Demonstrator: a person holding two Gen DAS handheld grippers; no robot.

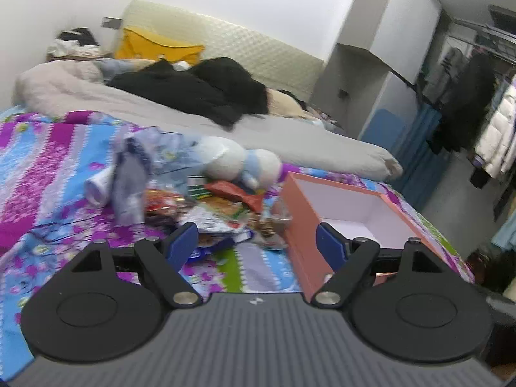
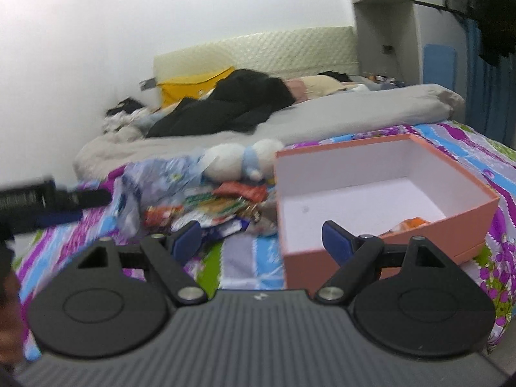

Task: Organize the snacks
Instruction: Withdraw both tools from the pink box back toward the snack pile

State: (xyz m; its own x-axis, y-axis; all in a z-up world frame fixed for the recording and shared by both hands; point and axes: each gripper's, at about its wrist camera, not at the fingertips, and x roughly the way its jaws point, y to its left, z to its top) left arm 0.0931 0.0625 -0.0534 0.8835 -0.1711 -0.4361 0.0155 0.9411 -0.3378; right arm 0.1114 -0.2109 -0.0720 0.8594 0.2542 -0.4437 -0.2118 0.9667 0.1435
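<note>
Left gripper [image 1: 258, 243]: jaws spread wide, nothing between the blue pads, poised above the floral bedspread [image 1: 48, 167] with the snack pile [image 1: 222, 209] just ahead and the pink box [image 1: 300, 225] by its right finger. Right gripper [image 2: 261, 242]: jaws likewise spread and empty, its right finger in front of the pink box's near wall, the left gripper showing blurred at the left edge of its view. Snack pile: assorted bright wrappers heaped on the bedspread just left of the open, white-lined box, which holds one orange packet [image 2: 409, 224]; a white-and-blue plush toy [image 1: 245, 161] lies behind the pile, then a grey duvet [image 1: 161, 109] and black clothing [image 1: 200, 93].
</note>
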